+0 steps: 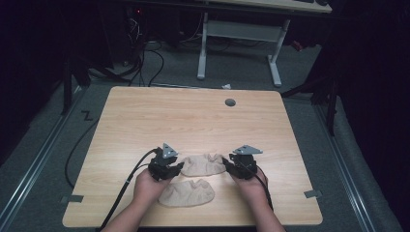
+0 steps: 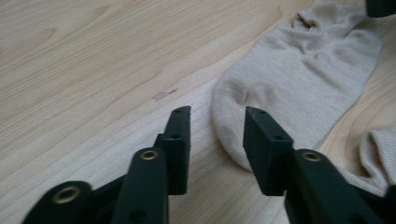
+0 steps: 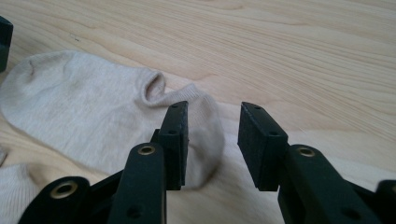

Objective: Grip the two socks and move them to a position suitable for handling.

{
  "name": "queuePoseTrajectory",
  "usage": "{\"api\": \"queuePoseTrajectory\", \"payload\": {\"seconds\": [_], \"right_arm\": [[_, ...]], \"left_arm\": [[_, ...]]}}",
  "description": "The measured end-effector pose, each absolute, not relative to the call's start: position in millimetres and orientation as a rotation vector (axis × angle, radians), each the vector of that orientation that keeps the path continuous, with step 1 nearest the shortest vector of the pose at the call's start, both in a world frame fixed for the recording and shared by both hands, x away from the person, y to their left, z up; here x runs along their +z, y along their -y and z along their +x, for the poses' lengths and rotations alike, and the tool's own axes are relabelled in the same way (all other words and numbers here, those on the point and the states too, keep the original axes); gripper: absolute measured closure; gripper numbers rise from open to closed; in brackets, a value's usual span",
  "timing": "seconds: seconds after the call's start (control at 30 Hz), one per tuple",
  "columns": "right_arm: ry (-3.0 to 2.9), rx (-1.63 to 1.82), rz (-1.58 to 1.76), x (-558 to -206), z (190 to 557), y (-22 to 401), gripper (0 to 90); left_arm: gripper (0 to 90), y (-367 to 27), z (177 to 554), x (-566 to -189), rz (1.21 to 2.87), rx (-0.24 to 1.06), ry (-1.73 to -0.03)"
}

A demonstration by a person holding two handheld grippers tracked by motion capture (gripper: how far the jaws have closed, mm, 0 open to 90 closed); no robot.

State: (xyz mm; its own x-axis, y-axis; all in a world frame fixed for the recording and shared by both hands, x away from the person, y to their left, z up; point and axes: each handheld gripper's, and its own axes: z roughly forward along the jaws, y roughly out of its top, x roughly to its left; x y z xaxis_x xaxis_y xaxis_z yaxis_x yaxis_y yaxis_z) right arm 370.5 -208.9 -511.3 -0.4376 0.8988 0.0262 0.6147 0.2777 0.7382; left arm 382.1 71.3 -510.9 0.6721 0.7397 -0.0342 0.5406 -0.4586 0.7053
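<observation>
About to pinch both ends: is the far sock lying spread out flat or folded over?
Spread flat: the far sock lies full length between the left gripper and right gripper, single layer, cuff slightly bunched.

The room is dark; grey carpet (image 1: pixel 241 67) covers the floor, and a white-legged desk (image 1: pixel 275 53) stands behind the bench (image 1: pixel 193 116).

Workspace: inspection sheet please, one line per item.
Surface: light wood table, grey grommet near far edge.
Job's things: two beige socks; far sock between the grippers, near sock closer to the person.
Clutter: nothing seen.
Grippers: left gripper open at one end of the far sock; right gripper open at its other end.
Cables: black cable trailing from left gripper.
Surroundings: dark room, white desk frame, grey floor.
</observation>
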Motion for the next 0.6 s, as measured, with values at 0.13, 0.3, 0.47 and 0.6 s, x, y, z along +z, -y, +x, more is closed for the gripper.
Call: {"api": "queuePoseTrajectory", "payload": {"seconds": [0.13,0.3,0.47,0.6], "right_arm": [[-2.167,0.934,1.403,-517,378,207,65.1],[-2.204,0.933,1.407,-525,376,208,80.8],[-2.191,0.936,1.319,-515,367,199,85.8],[-2.185,0.979,1.243,-506,355,194,85.6]], "left_arm": [[57.1,-68,390,-520,2.154,0.301,-1.05],[82.4,-70,388,-524,2.137,0.327,-1.04],[87.8,-71,376,-514,2.105,0.409,-0.98],[87.9,-79,363,-503,2.084,0.432,-0.944]]}}
